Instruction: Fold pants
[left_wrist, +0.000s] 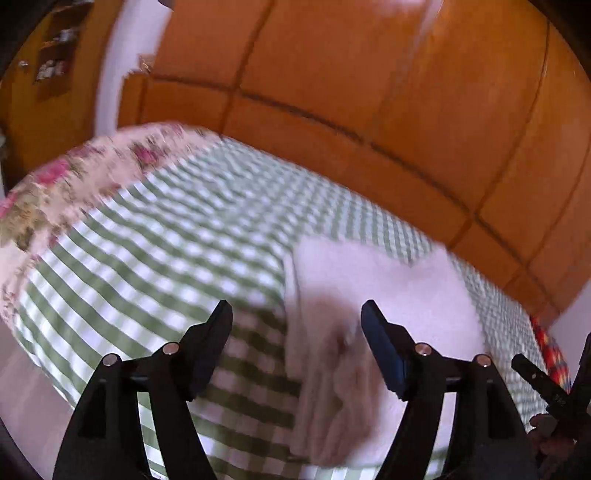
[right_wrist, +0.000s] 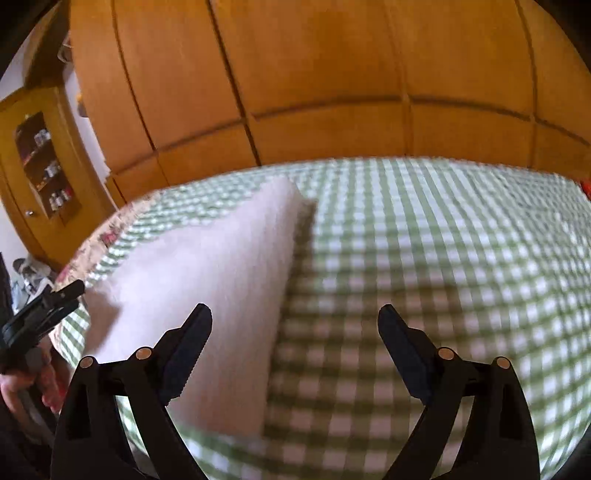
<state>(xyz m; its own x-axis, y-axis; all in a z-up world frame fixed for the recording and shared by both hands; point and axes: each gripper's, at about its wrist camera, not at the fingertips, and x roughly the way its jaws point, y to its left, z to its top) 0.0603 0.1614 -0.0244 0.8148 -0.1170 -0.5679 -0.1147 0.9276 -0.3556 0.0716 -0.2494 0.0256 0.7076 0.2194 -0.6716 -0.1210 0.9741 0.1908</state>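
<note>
The pale pink pants (left_wrist: 388, 295) lie folded into a thick rectangle on the green-and-white checked bedspread (left_wrist: 166, 251). My left gripper (left_wrist: 297, 314) is open and empty, hovering over the folded bundle's left edge. In the right wrist view the pants (right_wrist: 207, 295) lie to the left, and my right gripper (right_wrist: 295, 317) is open and empty above their right edge and the bedspread (right_wrist: 443, 277). Both views are motion-blurred.
A floral pillow or cover (left_wrist: 74, 184) lies at the bed's left end. Orange wooden wardrobe doors (right_wrist: 314, 74) stand behind the bed. A small shelf cabinet (right_wrist: 40, 166) is at the far left. A red patterned cloth (left_wrist: 550, 350) lies at the bed's right edge.
</note>
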